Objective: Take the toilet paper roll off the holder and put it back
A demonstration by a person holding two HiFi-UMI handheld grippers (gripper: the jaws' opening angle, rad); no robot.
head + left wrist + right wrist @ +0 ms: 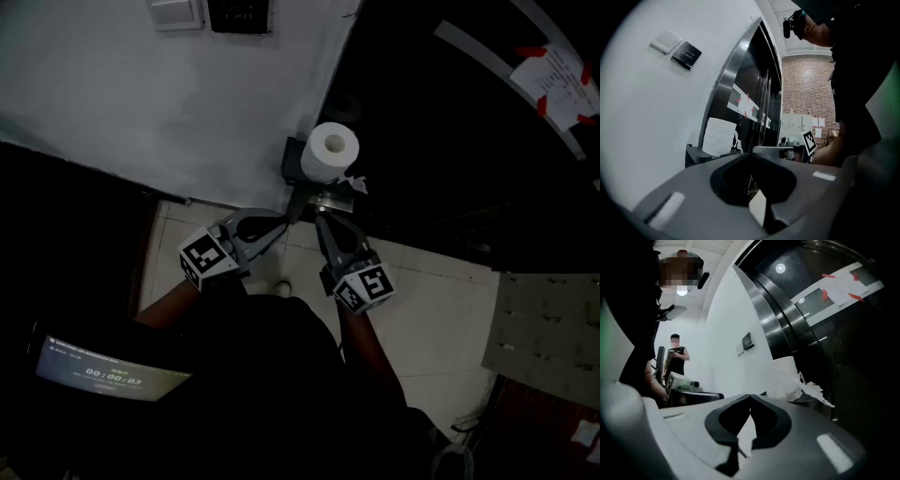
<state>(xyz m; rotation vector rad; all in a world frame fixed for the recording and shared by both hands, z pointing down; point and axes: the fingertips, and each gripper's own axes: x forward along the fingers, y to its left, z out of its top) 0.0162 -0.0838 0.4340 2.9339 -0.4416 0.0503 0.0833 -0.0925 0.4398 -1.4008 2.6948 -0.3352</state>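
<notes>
My left gripper [292, 212] had its two jaws pressed together, and nothing was between them [752, 153]. My right gripper [322, 218] was pressed together too, and it was empty as well [750, 396]. Both pointed level at the corner, with their tips close side by side, the left one on the left and the right one on the right. Just past the tips, on the far side, the toilet paper roll [330, 150] stood upright on its dark holder [290, 161]. Neither gripper touched it. From the left gripper the roll [719, 136] showed a little to the left, on top of the holder [696, 155]. From the right gripper the roll [782, 375] showed a little to the right, with a torn loose end [813, 390] hanging off its right side. The holder sat where the white wall [131, 103] met a dark shiny panel [450, 141]. A white switch [176, 13] and a black plate [241, 14] were far up on the wall. A paper with red tape [555, 79] was stuck on the panel at the far right. Pale floor tiles [427, 305] lay under my arms, and a small lit screen [112, 371] glowed near me on the left.
</notes>
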